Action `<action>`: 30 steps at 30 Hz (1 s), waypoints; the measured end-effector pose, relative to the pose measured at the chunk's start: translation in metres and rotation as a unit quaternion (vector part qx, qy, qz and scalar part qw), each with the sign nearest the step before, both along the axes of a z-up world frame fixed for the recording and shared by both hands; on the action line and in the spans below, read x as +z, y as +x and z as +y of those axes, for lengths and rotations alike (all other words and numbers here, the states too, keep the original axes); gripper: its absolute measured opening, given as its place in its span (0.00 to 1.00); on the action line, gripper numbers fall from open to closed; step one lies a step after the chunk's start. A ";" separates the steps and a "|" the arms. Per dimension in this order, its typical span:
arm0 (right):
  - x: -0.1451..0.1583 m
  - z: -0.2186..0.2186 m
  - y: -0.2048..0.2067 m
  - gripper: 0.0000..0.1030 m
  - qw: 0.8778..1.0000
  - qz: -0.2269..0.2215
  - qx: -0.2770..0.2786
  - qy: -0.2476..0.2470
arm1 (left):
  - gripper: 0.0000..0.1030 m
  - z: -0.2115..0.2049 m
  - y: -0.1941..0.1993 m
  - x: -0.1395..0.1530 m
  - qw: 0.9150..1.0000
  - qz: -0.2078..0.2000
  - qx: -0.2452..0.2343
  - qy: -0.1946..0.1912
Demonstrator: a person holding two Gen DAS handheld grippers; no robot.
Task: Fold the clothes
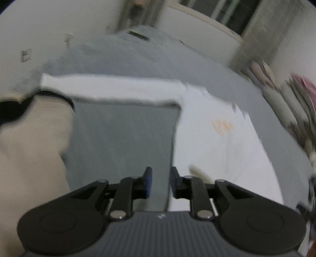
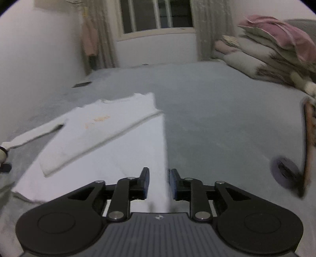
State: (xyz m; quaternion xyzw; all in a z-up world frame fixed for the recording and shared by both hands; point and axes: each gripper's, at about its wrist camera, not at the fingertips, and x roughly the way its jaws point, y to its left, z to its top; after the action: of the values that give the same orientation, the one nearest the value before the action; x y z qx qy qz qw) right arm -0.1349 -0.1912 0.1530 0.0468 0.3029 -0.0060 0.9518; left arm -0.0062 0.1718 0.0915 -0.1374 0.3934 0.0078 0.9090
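A white long-sleeved shirt [image 1: 217,138] with a small orange print lies flat on a grey bed [image 1: 122,142]. In the left wrist view one sleeve [image 1: 110,87] stretches out to the left. My left gripper [image 1: 161,181] is open and empty, over the bed beside the shirt's left side edge. In the right wrist view the shirt [image 2: 98,142] has its other sleeve folded across the body. My right gripper [image 2: 158,182] is open, and the shirt's right edge runs between its jaws.
A person's forearm [image 1: 29,148] with a black wristband is at the left of the left wrist view. Stacked quilts and pillows [image 2: 272,53] sit at the bed's right. A window [image 2: 156,15] and curtains are behind. A dark round object [image 2: 286,170] lies on the bed at right.
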 end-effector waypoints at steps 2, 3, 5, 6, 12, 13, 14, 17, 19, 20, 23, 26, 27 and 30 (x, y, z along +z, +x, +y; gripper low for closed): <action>0.004 0.019 0.016 0.24 1.000 -0.005 0.030 -0.008 | 0.35 0.009 0.016 0.013 1.000 -0.005 0.025 0.009; 0.006 0.028 0.024 0.25 0.999 -0.008 0.047 -0.010 | 0.35 0.014 0.024 0.019 0.999 -0.007 0.037 0.013; 0.009 0.046 0.042 0.26 0.997 -0.010 0.082 -0.010 | 0.35 0.023 0.040 0.031 0.998 -0.012 0.062 0.021; 0.009 0.055 0.051 0.27 0.995 -0.009 0.095 -0.013 | 0.35 0.028 0.048 0.038 0.997 -0.014 0.074 0.026; -0.007 0.086 0.093 0.31 0.990 -0.006 0.136 -0.032 | 0.35 0.047 0.083 0.049 0.990 -0.010 0.121 0.066; -0.012 0.088 0.095 0.31 0.990 -0.008 0.136 -0.039 | 0.35 0.048 0.086 0.045 0.989 -0.005 0.124 0.075; -0.016 0.089 0.097 0.32 0.990 -0.010 0.135 -0.043 | 0.34 0.050 0.089 0.042 0.988 -0.001 0.126 0.085; -0.027 0.088 0.099 0.37 0.989 -0.003 0.140 -0.040 | 0.32 0.054 0.099 0.032 0.984 0.012 0.134 0.113; -0.029 0.089 0.099 0.43 0.989 -0.004 0.142 -0.047 | 0.33 0.057 0.106 0.026 0.981 0.021 0.139 0.132; -0.029 0.089 0.099 0.45 0.989 -0.005 0.142 -0.049 | 0.33 0.058 0.109 0.023 0.979 0.025 0.141 0.142; -0.030 0.085 0.098 0.57 0.989 -0.007 0.139 -0.049 | 0.33 0.062 0.119 0.013 0.974 0.039 0.148 0.170; -0.033 0.081 0.095 0.58 0.990 -0.004 0.133 -0.049 | 0.33 0.069 0.128 0.004 0.968 0.050 0.156 0.189; -0.034 0.081 0.095 0.59 0.990 -0.003 0.131 -0.049 | 0.33 0.073 0.129 0.002 0.968 0.053 0.160 0.187; -0.038 0.079 0.092 0.60 0.990 0.002 0.132 -0.047 | 0.33 0.081 0.132 -0.001 0.967 0.059 0.170 0.180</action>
State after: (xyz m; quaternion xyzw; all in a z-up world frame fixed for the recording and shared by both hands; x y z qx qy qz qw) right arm -0.0425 -0.1122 0.1152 -0.0379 0.3075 0.1052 0.9449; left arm 0.1256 0.2531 0.0901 -0.0355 0.4096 0.2409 0.8792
